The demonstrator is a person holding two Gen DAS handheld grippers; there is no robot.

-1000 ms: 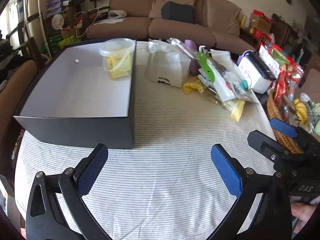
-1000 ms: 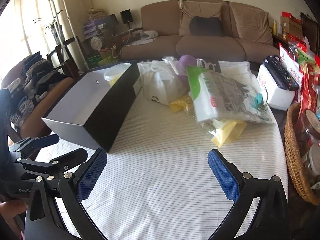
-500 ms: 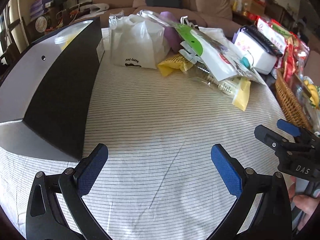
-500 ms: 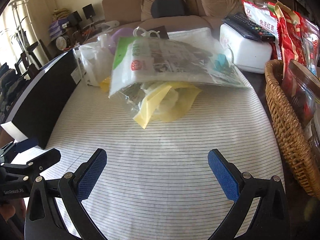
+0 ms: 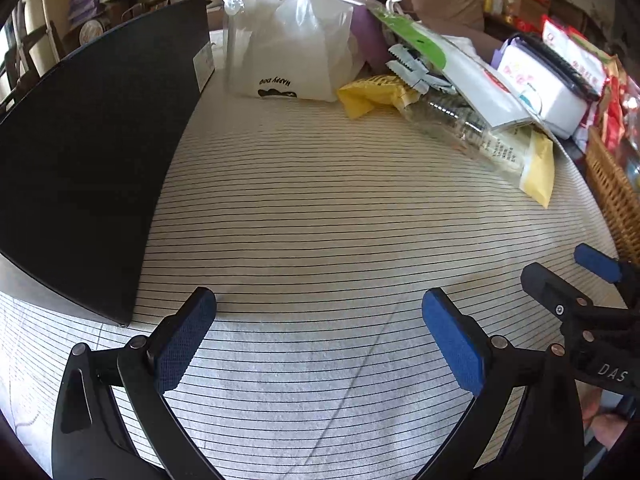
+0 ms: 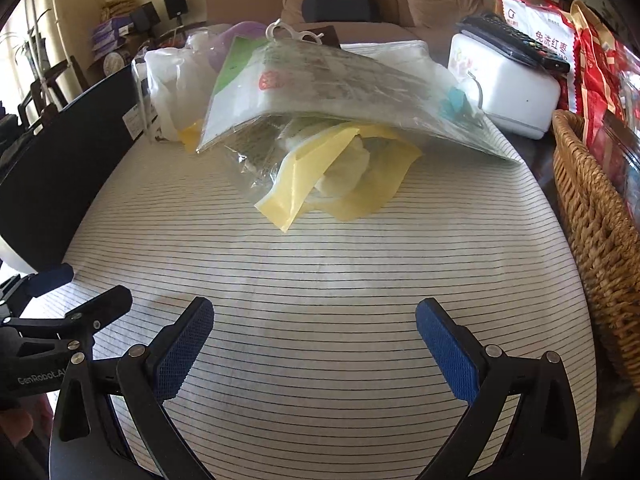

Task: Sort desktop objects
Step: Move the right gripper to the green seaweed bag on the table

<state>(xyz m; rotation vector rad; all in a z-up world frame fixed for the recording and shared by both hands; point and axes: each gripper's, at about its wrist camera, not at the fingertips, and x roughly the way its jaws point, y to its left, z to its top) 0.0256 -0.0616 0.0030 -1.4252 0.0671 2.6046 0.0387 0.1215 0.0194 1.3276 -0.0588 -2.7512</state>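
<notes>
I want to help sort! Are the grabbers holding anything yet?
Nothing yet. The left gripper and right gripper both have open, empty jaws above the striped tablecloth.

A: It is bright. Sun comes in from the window side, far left.

B: The striped tablecloth shines pale in the middle. Its lines bend near the round, dark picture corners.

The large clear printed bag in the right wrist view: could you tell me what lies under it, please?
Under the clear printed bag lies a yellow plastic bag with something white inside, resting on the striped tablecloth. Whatever lies farther back beneath it is covered.
</notes>
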